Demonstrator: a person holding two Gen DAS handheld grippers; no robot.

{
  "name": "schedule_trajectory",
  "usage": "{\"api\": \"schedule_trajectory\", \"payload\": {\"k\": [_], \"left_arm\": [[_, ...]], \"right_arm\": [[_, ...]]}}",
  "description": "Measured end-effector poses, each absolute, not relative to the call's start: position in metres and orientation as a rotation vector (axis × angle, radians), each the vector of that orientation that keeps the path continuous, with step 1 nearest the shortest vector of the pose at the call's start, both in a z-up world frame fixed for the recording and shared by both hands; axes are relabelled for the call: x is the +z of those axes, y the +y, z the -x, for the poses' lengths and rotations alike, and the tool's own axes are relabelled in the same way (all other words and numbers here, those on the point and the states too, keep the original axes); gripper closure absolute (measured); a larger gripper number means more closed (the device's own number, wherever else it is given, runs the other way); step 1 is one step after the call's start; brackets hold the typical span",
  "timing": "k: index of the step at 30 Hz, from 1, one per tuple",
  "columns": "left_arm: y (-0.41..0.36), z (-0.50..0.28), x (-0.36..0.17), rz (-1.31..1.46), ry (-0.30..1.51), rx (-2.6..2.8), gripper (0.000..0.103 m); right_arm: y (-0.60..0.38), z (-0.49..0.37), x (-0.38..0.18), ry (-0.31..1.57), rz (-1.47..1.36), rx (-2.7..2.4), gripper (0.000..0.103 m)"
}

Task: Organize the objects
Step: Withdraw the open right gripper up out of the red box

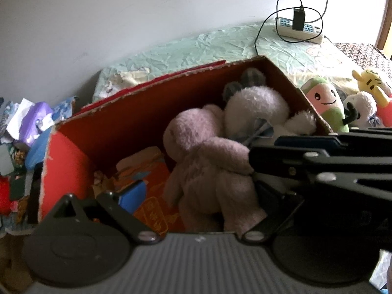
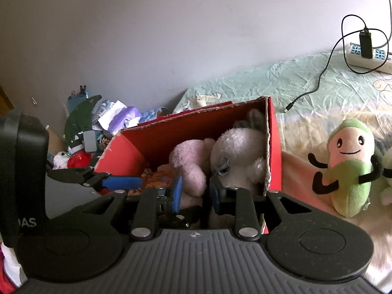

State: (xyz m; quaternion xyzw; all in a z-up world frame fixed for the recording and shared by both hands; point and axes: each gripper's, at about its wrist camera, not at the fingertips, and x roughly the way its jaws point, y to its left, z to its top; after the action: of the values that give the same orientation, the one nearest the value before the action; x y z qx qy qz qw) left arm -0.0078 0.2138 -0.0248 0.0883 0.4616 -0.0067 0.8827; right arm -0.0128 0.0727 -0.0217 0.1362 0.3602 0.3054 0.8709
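Observation:
A red cardboard box stands on the bed. Inside lie a pink plush bunny and a white plush toy. My left gripper is open, its jaws wide on either side of the pink bunny inside the box. Its blue-padded left finger shows in the right wrist view. My right gripper hovers at the box's near edge over the pink bunny, jaws a small gap apart, holding nothing; it crosses the left wrist view.
A green bean plush, a yellow plush and a white plush lie on the bed right of the box. A power strip with cable lies far back. A pile of clutter lies left, by the wall.

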Motion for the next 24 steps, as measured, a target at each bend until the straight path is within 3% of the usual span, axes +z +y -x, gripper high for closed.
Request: {"api": "schedule_trajectory", "payload": {"k": [6,10,24], "left_arm": [[0.21,0.019,-0.015,-0.202,0.944,0.033,0.008],[0.209,0.026,-0.009,-0.21,0.933,0.071,0.008],[0.187,0.051,0.012,-0.215,0.899,0.181,0.008]], "right_arm": [[0.067,0.021,-0.017,0.743,-0.313,0.644,0.074],[0.062,0.028,-0.014,0.729,-0.323,0.648,0.064],[0.032,0.041,-0.001,0.7,-0.348,0.735,0.062]]}}
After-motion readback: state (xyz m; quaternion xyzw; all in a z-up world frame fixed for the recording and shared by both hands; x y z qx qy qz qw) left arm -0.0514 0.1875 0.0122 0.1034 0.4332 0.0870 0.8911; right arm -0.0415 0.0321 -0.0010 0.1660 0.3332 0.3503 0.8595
